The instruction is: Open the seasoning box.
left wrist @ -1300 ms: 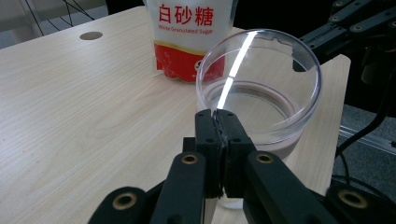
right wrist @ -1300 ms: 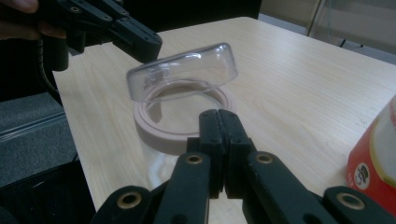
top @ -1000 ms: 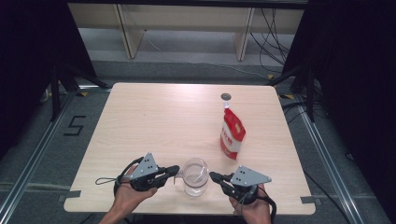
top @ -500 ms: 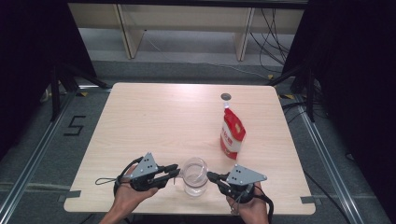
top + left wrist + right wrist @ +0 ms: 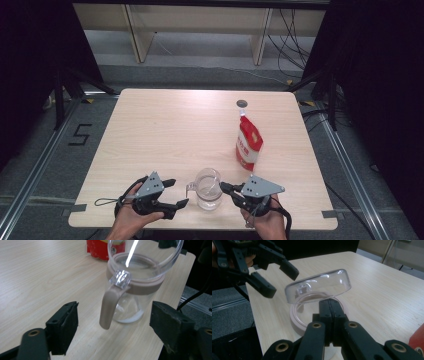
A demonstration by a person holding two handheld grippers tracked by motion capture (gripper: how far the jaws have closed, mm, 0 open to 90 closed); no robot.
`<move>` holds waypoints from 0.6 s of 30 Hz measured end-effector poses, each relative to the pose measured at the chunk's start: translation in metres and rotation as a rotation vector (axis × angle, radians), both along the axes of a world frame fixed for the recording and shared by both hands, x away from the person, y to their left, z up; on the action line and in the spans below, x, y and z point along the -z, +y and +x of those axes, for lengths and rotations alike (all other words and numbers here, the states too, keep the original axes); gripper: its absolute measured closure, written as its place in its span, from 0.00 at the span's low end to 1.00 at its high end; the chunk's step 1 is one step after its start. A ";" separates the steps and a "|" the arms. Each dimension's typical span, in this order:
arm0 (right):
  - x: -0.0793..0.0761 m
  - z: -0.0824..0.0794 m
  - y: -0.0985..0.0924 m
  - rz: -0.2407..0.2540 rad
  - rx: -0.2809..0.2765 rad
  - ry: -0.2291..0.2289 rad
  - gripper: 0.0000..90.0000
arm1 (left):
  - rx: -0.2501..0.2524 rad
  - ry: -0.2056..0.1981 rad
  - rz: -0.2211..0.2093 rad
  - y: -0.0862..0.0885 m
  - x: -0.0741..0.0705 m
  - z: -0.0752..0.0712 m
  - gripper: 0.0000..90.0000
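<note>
A clear jug [image 5: 207, 189] with a taupe rim and handle [image 5: 108, 306] stands near the table's front edge, its clear lid [image 5: 319, 287] tipped up. My left gripper [image 5: 179, 192] is to its left. Its jaws have just been opening and stand wide on either side of the handle [image 5: 190, 188] without touching it, seen close in the left gripper view [image 5: 117, 322]. My right gripper [image 5: 222, 187] reaches in from the right. Its jaws are shut together, with their tips [image 5: 329, 305] at the jug's near rim [image 5: 297, 315] under the lid. A little white residue lies in the jug's bottom [image 5: 130, 318].
A red and white pouch [image 5: 248, 142] stands upright behind the jug, to the right. A small dark round thing [image 5: 242, 103] lies near the table's far edge. The wooden table [image 5: 165, 130] drops off just in front of both hands.
The left gripper's jaws have spread apart from the jug's handle. Both hands and the jug stay where they were.
</note>
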State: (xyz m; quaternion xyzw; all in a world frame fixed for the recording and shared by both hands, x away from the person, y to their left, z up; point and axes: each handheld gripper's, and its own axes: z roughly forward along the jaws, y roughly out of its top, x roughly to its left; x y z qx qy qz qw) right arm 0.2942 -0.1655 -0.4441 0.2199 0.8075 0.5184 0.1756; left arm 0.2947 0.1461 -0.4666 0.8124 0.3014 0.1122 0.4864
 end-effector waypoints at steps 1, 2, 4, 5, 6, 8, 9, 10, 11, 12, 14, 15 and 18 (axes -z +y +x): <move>-0.001 0.000 0.000 -0.001 0.002 -0.007 1.00 | -0.006 0.000 -0.008 0.001 0.002 -0.001 0.24; -0.001 0.000 0.001 0.010 0.003 0.001 1.00 | -0.006 0.000 0.002 0.004 0.002 -0.001 0.24; -0.003 0.000 0.002 0.008 -0.005 -0.013 1.00 | -0.029 0.002 -0.002 0.007 0.004 -0.003 0.24; -0.003 0.000 0.003 0.011 -0.001 -0.027 1.00 | -0.034 0.001 0.012 0.009 0.005 -0.004 0.23; -0.003 0.001 0.004 0.017 -0.002 -0.028 1.00 | -0.035 0.005 0.011 0.010 0.006 -0.005 0.23; -0.005 0.000 0.004 0.006 -0.007 -0.024 1.00 | -0.033 -0.006 0.021 0.013 0.009 -0.008 0.21; -0.006 0.001 0.004 0.006 -0.009 -0.026 1.00 | -0.030 -0.011 0.026 0.014 0.010 -0.009 0.21; -0.007 0.001 0.005 0.009 -0.016 -0.031 1.00 | -0.026 -0.011 0.021 0.015 0.011 -0.011 0.20; -0.008 0.000 0.005 0.004 -0.013 -0.032 1.00 | -0.025 -0.014 0.035 0.016 0.012 -0.012 0.20; -0.008 0.000 0.006 0.009 -0.019 -0.034 1.00 | -0.027 -0.016 0.021 0.017 0.014 -0.013 0.20; -0.010 0.000 0.007 0.003 -0.019 -0.044 1.00 | -0.047 -0.023 0.030 0.020 0.016 -0.014 0.20; -0.011 0.000 0.008 0.015 -0.022 -0.044 1.00 | -0.056 -0.020 0.026 0.021 0.016 -0.014 0.19; -0.011 0.001 0.010 0.017 -0.018 -0.049 1.00 | -0.061 -0.012 0.040 0.025 0.017 -0.015 0.18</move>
